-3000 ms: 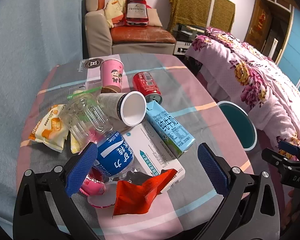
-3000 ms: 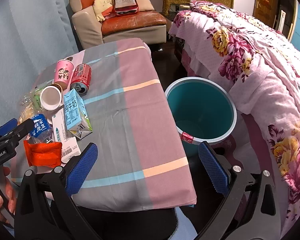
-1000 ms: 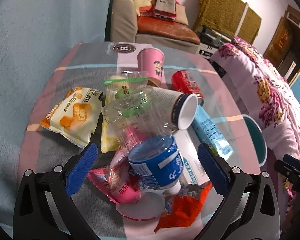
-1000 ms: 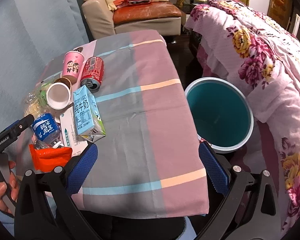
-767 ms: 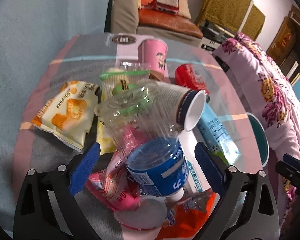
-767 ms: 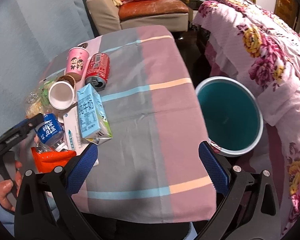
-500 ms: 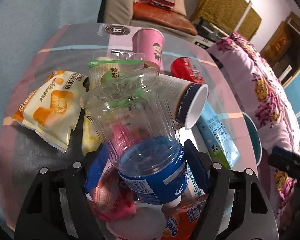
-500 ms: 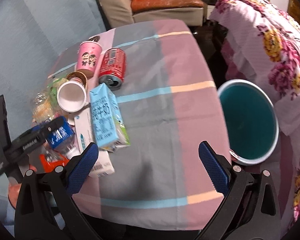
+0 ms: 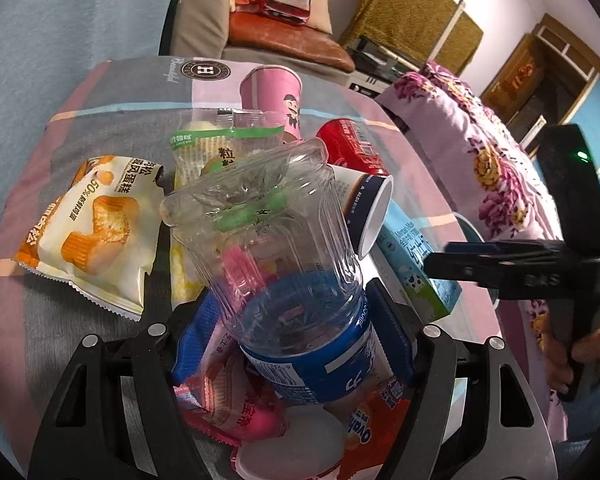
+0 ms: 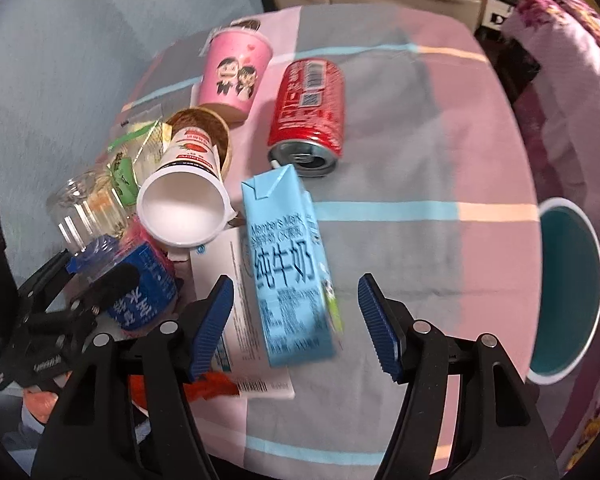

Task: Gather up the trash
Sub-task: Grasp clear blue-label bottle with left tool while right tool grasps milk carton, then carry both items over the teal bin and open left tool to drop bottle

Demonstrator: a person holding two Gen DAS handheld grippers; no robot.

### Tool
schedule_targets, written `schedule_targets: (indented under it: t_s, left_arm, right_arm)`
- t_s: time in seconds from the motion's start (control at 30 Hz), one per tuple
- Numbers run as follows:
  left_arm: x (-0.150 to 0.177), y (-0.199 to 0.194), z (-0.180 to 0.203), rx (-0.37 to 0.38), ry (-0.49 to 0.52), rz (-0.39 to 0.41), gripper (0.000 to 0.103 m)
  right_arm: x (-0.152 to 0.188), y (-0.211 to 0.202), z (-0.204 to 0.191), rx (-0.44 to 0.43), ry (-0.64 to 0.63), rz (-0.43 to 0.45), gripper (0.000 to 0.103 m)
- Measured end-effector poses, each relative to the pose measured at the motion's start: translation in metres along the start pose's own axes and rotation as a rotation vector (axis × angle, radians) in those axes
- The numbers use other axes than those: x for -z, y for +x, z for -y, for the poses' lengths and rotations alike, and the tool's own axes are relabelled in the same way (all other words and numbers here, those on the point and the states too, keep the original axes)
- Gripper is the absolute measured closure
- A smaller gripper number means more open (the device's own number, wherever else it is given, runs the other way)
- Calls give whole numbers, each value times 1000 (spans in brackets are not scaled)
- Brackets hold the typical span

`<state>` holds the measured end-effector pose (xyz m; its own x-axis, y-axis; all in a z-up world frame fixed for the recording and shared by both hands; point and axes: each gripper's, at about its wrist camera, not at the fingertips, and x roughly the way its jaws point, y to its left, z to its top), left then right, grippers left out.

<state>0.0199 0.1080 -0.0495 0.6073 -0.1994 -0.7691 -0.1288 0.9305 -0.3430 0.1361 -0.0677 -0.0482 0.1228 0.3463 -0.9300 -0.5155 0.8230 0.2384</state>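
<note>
Striped cloth covers the table (image 10: 400,128), with litter heaped at its left. Left gripper (image 9: 290,332) has just closed its blue pads on the clear plastic bottle (image 9: 276,248) at its blue label. Right gripper (image 10: 296,320), jaws narrowing but not touching, straddles the blue milk carton (image 10: 288,268), which is blurred. Half of the teal bin (image 10: 568,300) is cut off at the right.

A table (image 10: 412,168) under a pink, grey and blue striped cloth fills the frame. At upper centre stand a pink cup (image 10: 236,76) and a toppled red can (image 10: 310,108); below lie a blue milk carton (image 10: 288,276) and a white box (image 10: 236,320); snack packets (image 9: 88,228) crowd the left.
</note>
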Motion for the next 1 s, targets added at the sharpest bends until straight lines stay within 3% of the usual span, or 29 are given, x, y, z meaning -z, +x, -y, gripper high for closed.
schedule_targets:
  t_s: [0.2,0.23,0.73,1.0]
  left_arm:
    - [-2,4,-6,14,-18,-9,30]
    - [-3,4,-5,10,-17,-9,30]
    - [-23,-46,34,-17,53,82,30]
    - [-56,-42,93,40,144,109,30]
  right_arm:
    - [-10,24,-2,-9,4,-39,43]
    - [-9,25,-1,-15,5,-34,66]
    - [25,-37,45,-111,116,127,66]
    - [60,-100,113,-125,251,271,66]
